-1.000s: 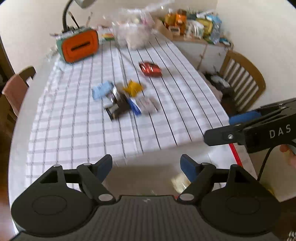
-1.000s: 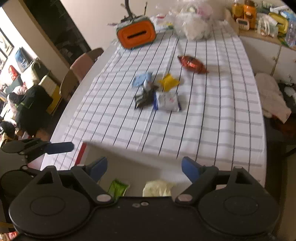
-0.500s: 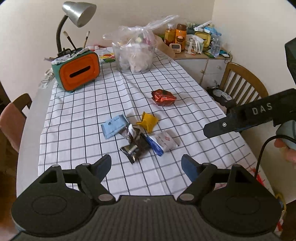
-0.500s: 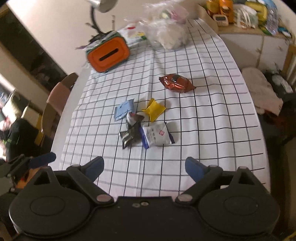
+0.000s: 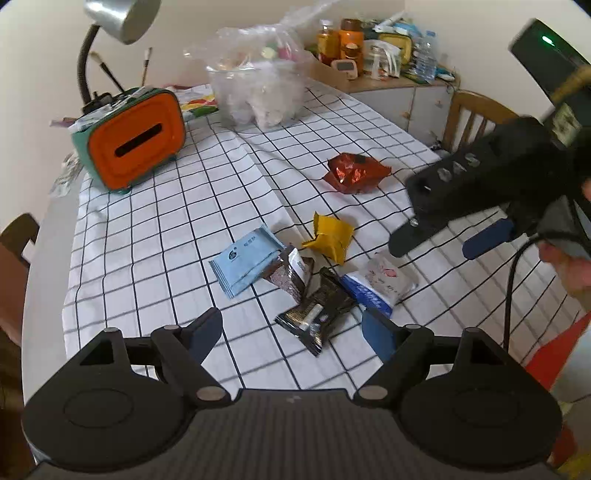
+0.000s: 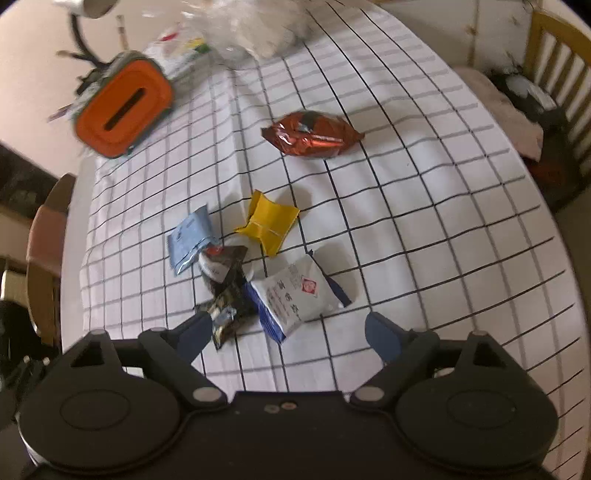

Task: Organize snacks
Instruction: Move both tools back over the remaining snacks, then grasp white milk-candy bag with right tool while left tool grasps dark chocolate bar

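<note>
Several snack packets lie in a loose cluster on the checked tablecloth point(image 5: 155, 229). They include a light blue one point(image 5: 245, 262) point(image 6: 190, 240), a yellow one point(image 5: 328, 236) point(image 6: 269, 221) and two dark ones point(image 5: 317, 314) point(image 6: 227, 295). A white packet with a blue edge point(image 5: 380, 284) point(image 6: 295, 295) is among them. A red foil packet point(image 5: 356, 173) point(image 6: 312, 134) lies apart, farther back. My left gripper point(image 5: 290, 328) hangs open just over the near dark packet, holding nothing. My right gripper point(image 6: 290, 330) point(image 5: 443, 242) hovers above the white packet. Its jaws are closing, wide apart, pressing on nothing.
An orange-fronted tissue box point(image 5: 135, 142), a desk lamp point(image 5: 118, 18) and a clear plastic bag of goods point(image 5: 258, 85) stand at the table's far end. A side cabinet point(image 5: 399, 96) crowded with bottles and a wooden chair point(image 5: 469, 114) are on the right. Another chair point(image 5: 14, 251) is left.
Both grippers have come forward from the table's near edge and sunk toward the packet cluster, which now looks much larger. The right gripper has rolled and closed in beside the left.
</note>
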Demonstrator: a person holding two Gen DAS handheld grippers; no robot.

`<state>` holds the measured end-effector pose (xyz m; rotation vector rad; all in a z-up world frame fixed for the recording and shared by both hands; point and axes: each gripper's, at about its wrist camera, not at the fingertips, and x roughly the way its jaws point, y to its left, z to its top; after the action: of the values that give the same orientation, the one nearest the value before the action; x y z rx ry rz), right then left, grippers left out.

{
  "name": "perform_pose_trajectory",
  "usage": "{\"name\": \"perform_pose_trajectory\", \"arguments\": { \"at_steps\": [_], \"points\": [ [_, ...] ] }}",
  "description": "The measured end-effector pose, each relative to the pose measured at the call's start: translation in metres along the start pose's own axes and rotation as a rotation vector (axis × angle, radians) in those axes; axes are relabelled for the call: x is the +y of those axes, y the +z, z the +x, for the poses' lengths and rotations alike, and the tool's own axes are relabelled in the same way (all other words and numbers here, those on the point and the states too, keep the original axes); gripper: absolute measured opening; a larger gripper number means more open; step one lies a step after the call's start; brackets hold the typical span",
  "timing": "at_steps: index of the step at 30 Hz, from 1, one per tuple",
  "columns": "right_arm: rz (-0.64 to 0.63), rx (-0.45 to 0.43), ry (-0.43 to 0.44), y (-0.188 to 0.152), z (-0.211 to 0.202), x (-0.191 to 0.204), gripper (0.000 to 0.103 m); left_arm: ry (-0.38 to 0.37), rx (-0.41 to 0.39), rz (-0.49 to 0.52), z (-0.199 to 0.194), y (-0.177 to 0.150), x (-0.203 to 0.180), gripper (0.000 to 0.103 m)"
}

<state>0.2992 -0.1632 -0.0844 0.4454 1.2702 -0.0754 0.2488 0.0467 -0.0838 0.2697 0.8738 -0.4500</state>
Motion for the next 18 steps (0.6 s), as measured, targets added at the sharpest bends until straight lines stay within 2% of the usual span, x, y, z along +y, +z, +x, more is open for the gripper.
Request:
{"name": "perform_pose_trajectory", "arguments": {
  "at_steps": [8, 16, 18],
  "points": [
    [0.191, 0.036, -0.046, 0.014, 0.044, 0.000, 0.082, -0.044, 0.034, 0.034, 0.033, -0.008, 0.012, 0.083],
    [0.346, 0.064, -0.086, 0.023, 0.074, -0.011, 0.077, -0.094, 0.013, 0.096, 0.043, -0.008, 0.013, 0.083],
    [0.351, 0.071, -0.111, 0.023, 0.079, -0.010, 0.075, -0.113, 0.006, 0.122, 0.045, -0.007, 0.010, 0.083]
  ]
}}
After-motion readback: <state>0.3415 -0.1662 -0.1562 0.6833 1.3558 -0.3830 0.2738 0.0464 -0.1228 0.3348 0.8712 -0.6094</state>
